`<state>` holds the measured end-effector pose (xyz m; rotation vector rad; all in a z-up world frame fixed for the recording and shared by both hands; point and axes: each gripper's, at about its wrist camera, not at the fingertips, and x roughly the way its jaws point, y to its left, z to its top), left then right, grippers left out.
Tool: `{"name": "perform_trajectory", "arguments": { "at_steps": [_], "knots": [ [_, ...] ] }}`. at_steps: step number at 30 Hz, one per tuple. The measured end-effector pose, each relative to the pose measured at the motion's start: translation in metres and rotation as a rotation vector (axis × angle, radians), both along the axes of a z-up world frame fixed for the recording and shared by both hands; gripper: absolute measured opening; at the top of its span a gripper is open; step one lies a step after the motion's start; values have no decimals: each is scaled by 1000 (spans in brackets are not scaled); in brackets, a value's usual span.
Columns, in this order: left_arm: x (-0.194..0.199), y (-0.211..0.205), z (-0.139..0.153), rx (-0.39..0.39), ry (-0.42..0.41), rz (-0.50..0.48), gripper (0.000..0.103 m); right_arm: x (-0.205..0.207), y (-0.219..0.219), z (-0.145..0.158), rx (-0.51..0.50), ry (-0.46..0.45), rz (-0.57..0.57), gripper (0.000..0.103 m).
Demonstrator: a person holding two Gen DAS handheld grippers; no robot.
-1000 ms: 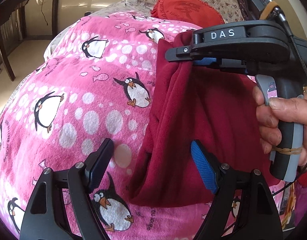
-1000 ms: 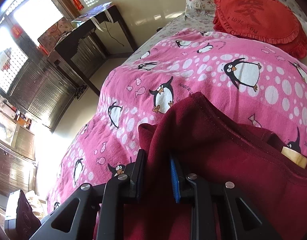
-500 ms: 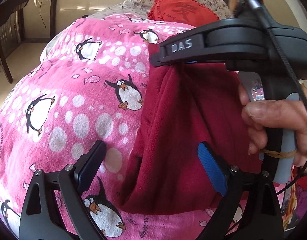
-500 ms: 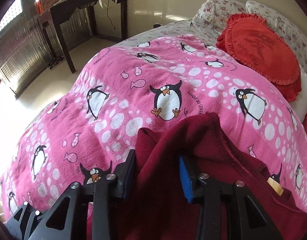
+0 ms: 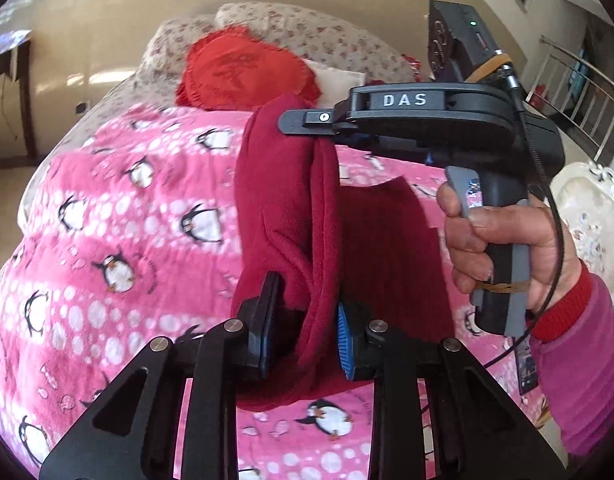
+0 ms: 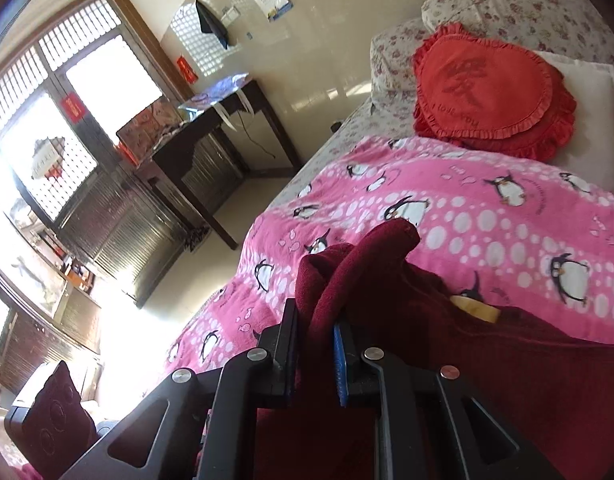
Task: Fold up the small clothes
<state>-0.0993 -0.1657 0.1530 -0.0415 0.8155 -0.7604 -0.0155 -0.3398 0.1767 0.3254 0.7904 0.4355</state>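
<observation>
A bed fills both views, covered with a pink penguin blanket (image 5: 119, 216), and in the right wrist view a dark wooden desk (image 6: 211, 128) stands by the wall at the far left, near bright windows. At the head of the bed a red heart-shaped cushion (image 5: 243, 70) leans on floral pillows (image 5: 307, 32). In the middle hangs the task's thing, a dark red fleece garment (image 5: 287, 208), lifted above the blanket in a bunched vertical fold, while its remaining part lies flat on the blanket to the right. The left gripper (image 5: 303, 320) is closed on the lower part of this fold, the cloth pressed between both pads. Higher and to the right, the right gripper (image 6: 315, 340) clamps the upper edge of the same garment. The person's hand (image 5: 503, 240), in a pink sleeve, squeezes its handle.
</observation>
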Motion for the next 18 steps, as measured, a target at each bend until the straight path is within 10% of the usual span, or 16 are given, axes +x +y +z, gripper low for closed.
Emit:
{"name": "perform_trajectory", "arguments": {
  "at_steps": [11,18],
  "knots": [
    [-51,-173,-34,78,81,-308,10,-95,-154,-31,22,56,-269,14],
    [-58,-189,-42,153,118,-327,10,-111,-176,-79,60,145,-331,18]
  ]
}}
